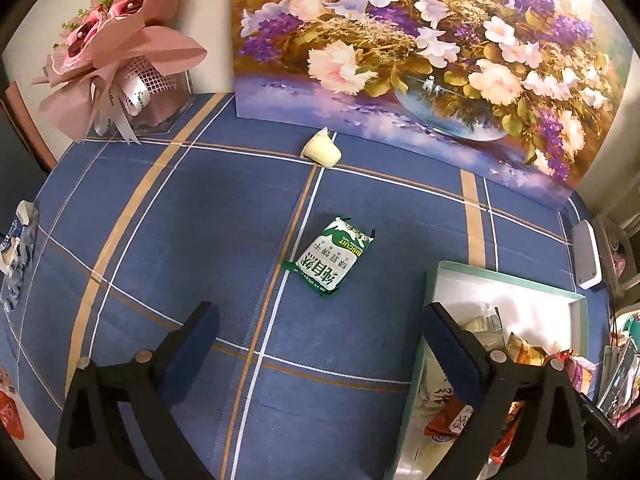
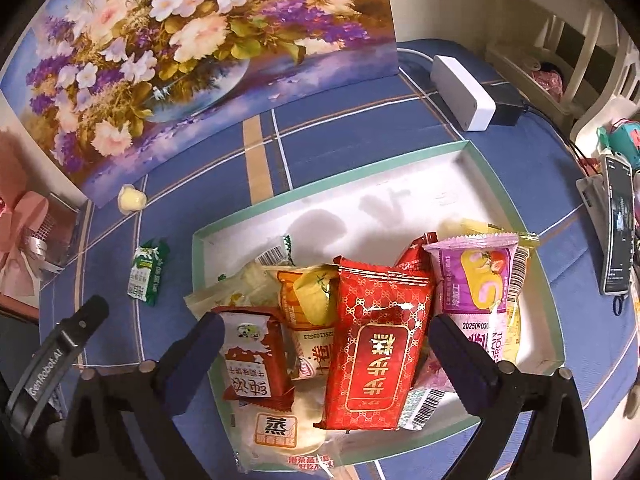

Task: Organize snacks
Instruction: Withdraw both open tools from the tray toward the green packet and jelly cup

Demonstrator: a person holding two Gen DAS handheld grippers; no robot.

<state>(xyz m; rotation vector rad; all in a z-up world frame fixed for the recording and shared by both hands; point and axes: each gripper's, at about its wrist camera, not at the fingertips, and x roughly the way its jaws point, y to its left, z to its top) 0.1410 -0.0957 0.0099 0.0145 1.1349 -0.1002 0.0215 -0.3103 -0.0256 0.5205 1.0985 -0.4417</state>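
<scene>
A green biscuit packet (image 1: 333, 258) lies flat on the blue checked tablecloth, ahead of my left gripper (image 1: 320, 320), whose jaws stand wide open with nothing between them. Farther back lies a small pale yellow snack (image 1: 323, 149). In the right wrist view, my right gripper (image 2: 326, 334) hangs open over a white box with a green rim (image 2: 400, 162) holding several snack packets. A red patterned packet (image 2: 374, 344) lies between its spread fingers without touching them, with a pink roll packet (image 2: 478, 280) to the right. The green biscuit packet (image 2: 145, 274) and yellow snack (image 2: 132, 199) lie left of the box.
A flower painting (image 1: 420, 40) stands along the back of the table. A pink bouquet (image 1: 116, 52) sits at the back left. A white device (image 2: 462, 92) and a black adapter lie behind the box. A phone on a stand (image 2: 618, 228) is at the right edge.
</scene>
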